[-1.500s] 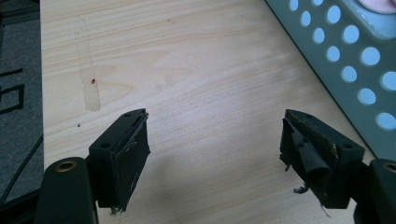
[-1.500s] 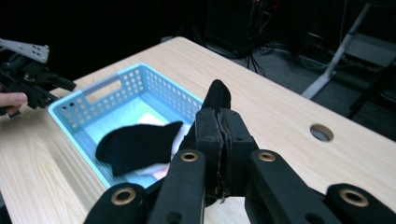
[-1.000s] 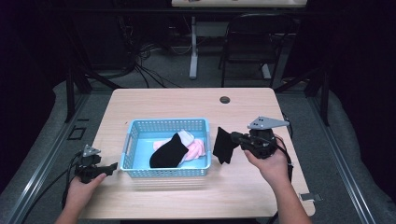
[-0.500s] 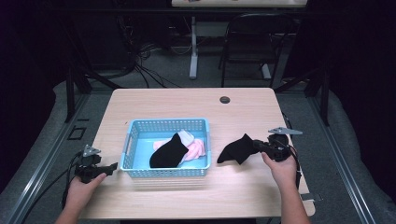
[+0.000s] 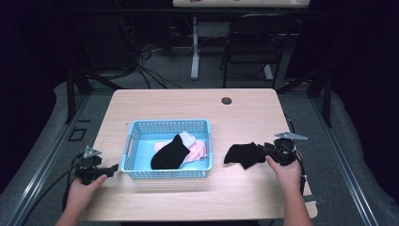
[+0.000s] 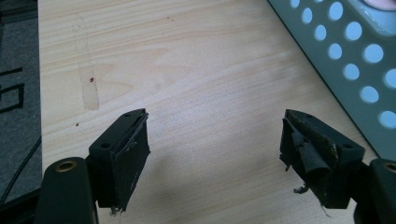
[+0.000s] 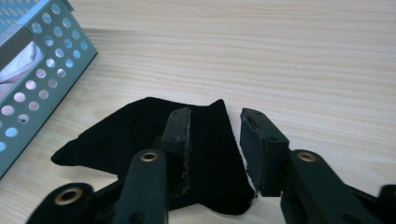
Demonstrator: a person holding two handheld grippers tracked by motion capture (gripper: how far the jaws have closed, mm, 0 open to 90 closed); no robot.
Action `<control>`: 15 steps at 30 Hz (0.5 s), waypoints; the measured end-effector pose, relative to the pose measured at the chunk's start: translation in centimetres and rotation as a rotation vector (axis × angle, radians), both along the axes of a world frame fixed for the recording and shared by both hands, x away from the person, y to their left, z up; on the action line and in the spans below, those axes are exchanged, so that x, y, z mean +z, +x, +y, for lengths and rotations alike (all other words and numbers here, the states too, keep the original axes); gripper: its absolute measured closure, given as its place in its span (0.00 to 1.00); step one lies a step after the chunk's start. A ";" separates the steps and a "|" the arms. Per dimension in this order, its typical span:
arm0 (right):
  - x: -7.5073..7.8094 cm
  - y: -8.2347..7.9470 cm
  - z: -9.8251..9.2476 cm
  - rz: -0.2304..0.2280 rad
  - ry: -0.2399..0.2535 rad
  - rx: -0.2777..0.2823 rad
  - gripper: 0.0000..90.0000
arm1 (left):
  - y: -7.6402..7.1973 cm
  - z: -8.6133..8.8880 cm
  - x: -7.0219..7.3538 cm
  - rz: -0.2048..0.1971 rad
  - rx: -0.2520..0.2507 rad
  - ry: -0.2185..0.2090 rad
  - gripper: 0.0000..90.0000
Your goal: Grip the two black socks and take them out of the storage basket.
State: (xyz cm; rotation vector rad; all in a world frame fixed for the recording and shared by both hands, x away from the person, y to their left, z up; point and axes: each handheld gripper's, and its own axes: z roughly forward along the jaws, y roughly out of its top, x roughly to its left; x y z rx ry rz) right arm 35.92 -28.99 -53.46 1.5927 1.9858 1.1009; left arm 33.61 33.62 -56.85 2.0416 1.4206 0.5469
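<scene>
Jaws of the left gripper (image 6: 215, 154) stand wide apart over bare wood, holding nothing, just beside the basket's near left corner. Jaws of the right gripper (image 7: 215, 140) are parted by a narrow gap — one jaw rests on the black sock (image 7: 140, 135), whose edge lies in that gap, not clamped. The table (image 5: 254, 117) bears a blue basket (image 5: 131, 141) with another black sock (image 5: 168, 154) and pink socks (image 5: 197, 150) inside. The loose sock lies flat on the wood right of the basket — apart from it.

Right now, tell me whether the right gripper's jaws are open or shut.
Open. The right gripper has let go: a gap separates its jaws, and the black sock lies flat on the table.
</scene>
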 end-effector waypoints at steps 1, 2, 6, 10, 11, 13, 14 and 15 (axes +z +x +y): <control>0.0 0.0 0.1 -0.004 -0.001 -0.003 0.67 | 0.0 0.0 0.0 0.001 0.001 -0.001 0.26; 0.0 0.0 0.1 -0.004 -0.008 0.005 0.66 | 0.0 0.0 0.0 0.001 0.001 -0.001 0.26; 0.0 -0.1 0.8 -0.026 -0.038 0.024 0.62 | 0.0 0.0 0.0 0.000 0.004 0.001 0.26; 0.3 0.0 1.6 -0.030 -0.008 0.075 0.59 | 0.0 0.0 0.0 0.003 -0.001 0.002 0.26; 0.9 0.1 2.2 -0.032 -0.015 0.093 0.59 | 0.0 0.0 0.0 0.002 -0.001 0.003 0.26; 1.2 0.2 2.6 -0.036 -0.027 0.102 0.59 | 0.0 0.0 0.0 0.005 -0.002 0.002 0.26; 1.6 0.3 3.1 -0.044 -0.037 0.112 0.58 | 0.0 0.0 0.0 0.000 0.001 0.002 0.26; 1.9 0.3 3.5 -0.043 -0.045 0.124 0.58 | 0.0 0.0 0.0 0.000 0.000 0.003 0.26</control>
